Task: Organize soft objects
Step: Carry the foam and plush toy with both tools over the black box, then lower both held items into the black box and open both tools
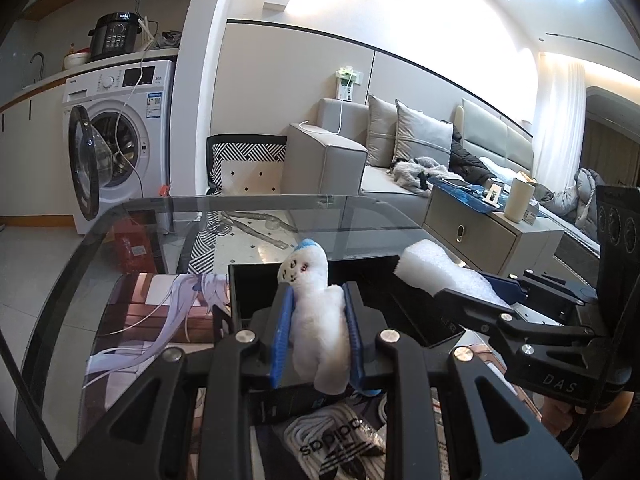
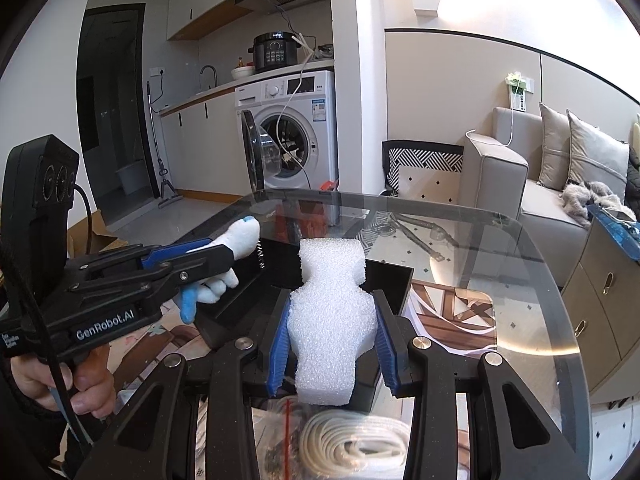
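A small white plush toy [image 1: 316, 332] with a blue cap stands upright between blue pads, and my left gripper [image 1: 318, 292] is shut on its body. In the right wrist view the same plush toy [image 2: 240, 238] sticks out of the left gripper [image 2: 226, 256], which a hand [image 2: 80, 380] holds. My right gripper [image 2: 333, 300] is shut on a white foam block [image 2: 332, 264] that is waisted in the middle. The foam block [image 1: 432, 264] and the right gripper [image 1: 436, 282] also show at the right of the left wrist view. Both hover over an open black box [image 1: 256, 288] [image 2: 394, 280].
The box rests on a printed mat [image 1: 160, 320] on a round glass table [image 1: 360, 204]. Bagged white cord [image 2: 352, 440] and a logo bag [image 1: 336, 440] lie just under the grippers. Beyond the table are a washing machine [image 1: 120, 140], a grey sofa [image 1: 380, 172] and a side cabinet [image 1: 480, 236].
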Demonstrator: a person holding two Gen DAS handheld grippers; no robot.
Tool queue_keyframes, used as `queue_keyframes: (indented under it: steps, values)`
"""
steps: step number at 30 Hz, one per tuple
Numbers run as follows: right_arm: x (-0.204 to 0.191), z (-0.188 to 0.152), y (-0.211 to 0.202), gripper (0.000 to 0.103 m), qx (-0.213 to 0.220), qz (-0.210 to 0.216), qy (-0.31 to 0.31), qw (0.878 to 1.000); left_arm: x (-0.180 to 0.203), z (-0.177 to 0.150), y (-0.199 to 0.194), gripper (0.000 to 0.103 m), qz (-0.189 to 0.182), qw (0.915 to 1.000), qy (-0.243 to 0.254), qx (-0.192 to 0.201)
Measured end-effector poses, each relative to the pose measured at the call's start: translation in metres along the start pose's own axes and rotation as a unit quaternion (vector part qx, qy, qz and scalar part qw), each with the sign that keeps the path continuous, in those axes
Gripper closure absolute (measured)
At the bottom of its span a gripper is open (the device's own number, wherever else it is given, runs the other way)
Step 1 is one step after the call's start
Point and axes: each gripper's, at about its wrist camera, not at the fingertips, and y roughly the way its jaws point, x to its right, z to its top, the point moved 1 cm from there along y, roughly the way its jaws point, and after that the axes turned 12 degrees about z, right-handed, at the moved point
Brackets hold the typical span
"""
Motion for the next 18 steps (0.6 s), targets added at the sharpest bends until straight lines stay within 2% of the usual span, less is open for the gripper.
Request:
queue_keyframes:
  steps: [18]
  values:
    - [0.019,0.0,0.042,0.065,-0.031,-0.002,0.003,0.999,0.005,-0.001,0.033,0.079,0.006,0.9993,0.01,-0.037]
